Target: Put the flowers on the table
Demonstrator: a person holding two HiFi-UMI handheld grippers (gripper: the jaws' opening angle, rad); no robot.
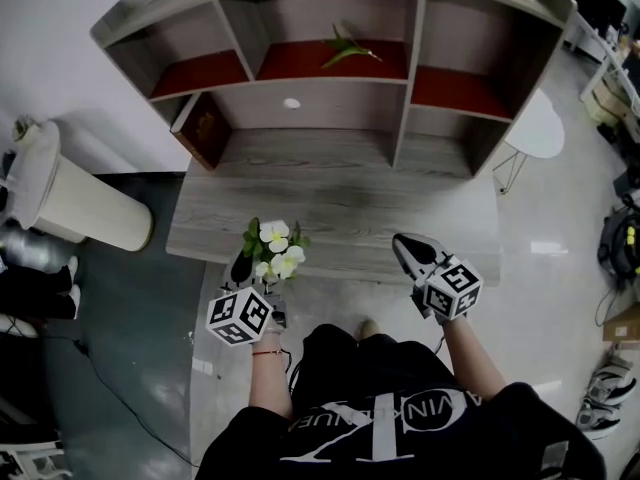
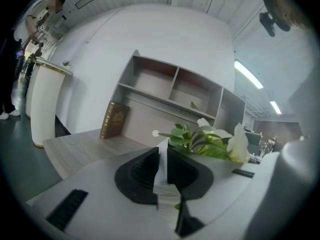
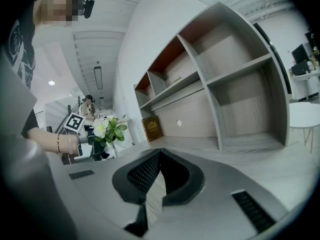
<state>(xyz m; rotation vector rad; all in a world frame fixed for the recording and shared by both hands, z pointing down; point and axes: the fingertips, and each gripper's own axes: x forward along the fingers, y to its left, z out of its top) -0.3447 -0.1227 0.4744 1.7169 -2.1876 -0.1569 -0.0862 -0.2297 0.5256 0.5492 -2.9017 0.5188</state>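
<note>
A small bunch of white flowers (image 1: pixel 275 247) with green leaves stands upright in my left gripper (image 1: pixel 250 266), just over the near edge of the grey wooden table (image 1: pixel 340 208). In the left gripper view the jaws are shut on the bunch's white base (image 2: pixel 161 170), and the blooms (image 2: pixel 212 141) rise to the right of them. My right gripper (image 1: pixel 410 250) hovers over the table's near edge further right, shut and empty; its pads meet at the tips (image 3: pixel 159 155). The right gripper view also shows the flowers (image 3: pixel 107 129) off to the left.
A shelf unit (image 1: pixel 400 88) stands on the back of the table, with a brown book (image 1: pixel 204 128) leaning at its left and a green sprig (image 1: pixel 346 48) on the middle shelf. A white cylinder (image 1: pixel 75 203) stands left of the table, a small white side table (image 1: pixel 538 128) at the right.
</note>
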